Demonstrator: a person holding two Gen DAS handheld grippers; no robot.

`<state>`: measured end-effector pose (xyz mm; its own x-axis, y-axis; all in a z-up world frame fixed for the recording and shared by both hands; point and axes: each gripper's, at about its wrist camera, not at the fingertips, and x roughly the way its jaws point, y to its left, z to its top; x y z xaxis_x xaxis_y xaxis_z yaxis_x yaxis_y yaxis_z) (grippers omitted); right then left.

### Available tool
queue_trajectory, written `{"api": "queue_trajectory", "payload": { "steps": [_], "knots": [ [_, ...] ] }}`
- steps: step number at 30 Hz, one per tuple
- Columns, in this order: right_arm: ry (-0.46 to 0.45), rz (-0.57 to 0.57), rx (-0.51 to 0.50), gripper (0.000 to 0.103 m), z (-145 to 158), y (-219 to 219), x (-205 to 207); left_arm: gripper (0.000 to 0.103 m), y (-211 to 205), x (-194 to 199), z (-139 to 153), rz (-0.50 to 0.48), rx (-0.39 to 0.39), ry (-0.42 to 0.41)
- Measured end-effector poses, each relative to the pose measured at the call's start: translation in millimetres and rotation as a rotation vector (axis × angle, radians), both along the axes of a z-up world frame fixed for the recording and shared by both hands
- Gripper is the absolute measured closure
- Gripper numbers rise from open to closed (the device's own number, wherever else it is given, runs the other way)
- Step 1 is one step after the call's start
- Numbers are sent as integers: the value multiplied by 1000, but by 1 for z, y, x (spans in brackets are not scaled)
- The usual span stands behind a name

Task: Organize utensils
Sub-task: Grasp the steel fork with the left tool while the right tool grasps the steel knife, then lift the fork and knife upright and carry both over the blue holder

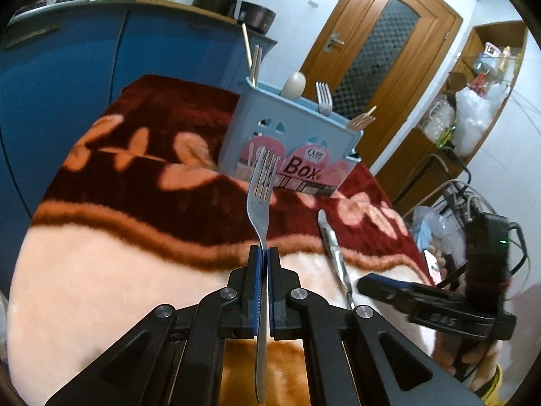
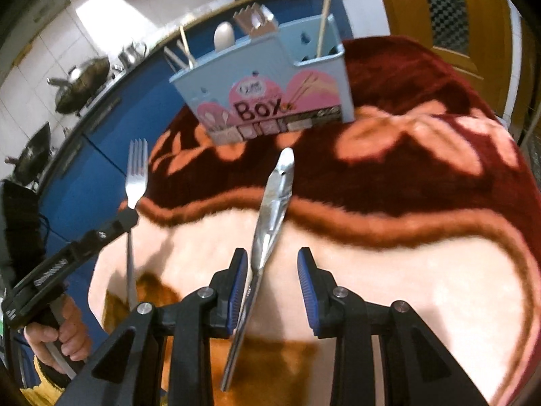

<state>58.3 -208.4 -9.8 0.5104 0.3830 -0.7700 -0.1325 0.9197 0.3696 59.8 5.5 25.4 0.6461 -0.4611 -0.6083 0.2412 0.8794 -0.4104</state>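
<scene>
- We see white tiled walls (image 1: 297, 10) around us, bright under the room light.
- Curved blue cabinets (image 1: 84, 77) carry a wooden-edged counter (image 1: 162, 1) holding dark pots.
- A brown wooden door with a patterned glass panel (image 1: 378, 44) stands shut.
- An open wooden shelf unit (image 1: 487, 77) is stuffed with plastic bags.

Right gripper (image 2: 274, 282) spread — knife (image 2: 270, 216) against one pad.

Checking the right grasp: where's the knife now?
The knife lies on the blanket between the right gripper's open fingers, tip toward the utensil box, in the right wrist view.
</scene>
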Motion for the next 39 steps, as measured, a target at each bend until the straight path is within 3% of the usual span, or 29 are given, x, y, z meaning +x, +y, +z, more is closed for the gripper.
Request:
{"api": "queue_trajectory", "payload": {
  "steps": [5, 11, 16, 20, 23, 32, 39],
  "knots": [
    [74, -19, -51, 67, -5, 10, 19, 100, 5, -1, 8, -2, -13, -51],
    [103, 1, -101, 57, -6, 23, 31, 100, 9, -1, 13, 5, -41, -80],
    [111, 12, -149, 57, -6, 33, 41, 100, 8, 0, 19, 9, -49, -110],
    [106, -10, -196, 78, -7, 34, 45, 100, 9, 3, 23, 16, -57, -132],
    [89, -4, -203, 81, -7, 33, 44, 102, 8, 4, 27, 19, -64, -147],
    [-8, -3, -48, 82, 0, 17, 24, 102, -1, 4, 31, 18, -45, -172],
    [-148, -20, 11, 82, 24, 4, 6, 102, -3, 4, 39, 26, -55, -215]
  ]
}}
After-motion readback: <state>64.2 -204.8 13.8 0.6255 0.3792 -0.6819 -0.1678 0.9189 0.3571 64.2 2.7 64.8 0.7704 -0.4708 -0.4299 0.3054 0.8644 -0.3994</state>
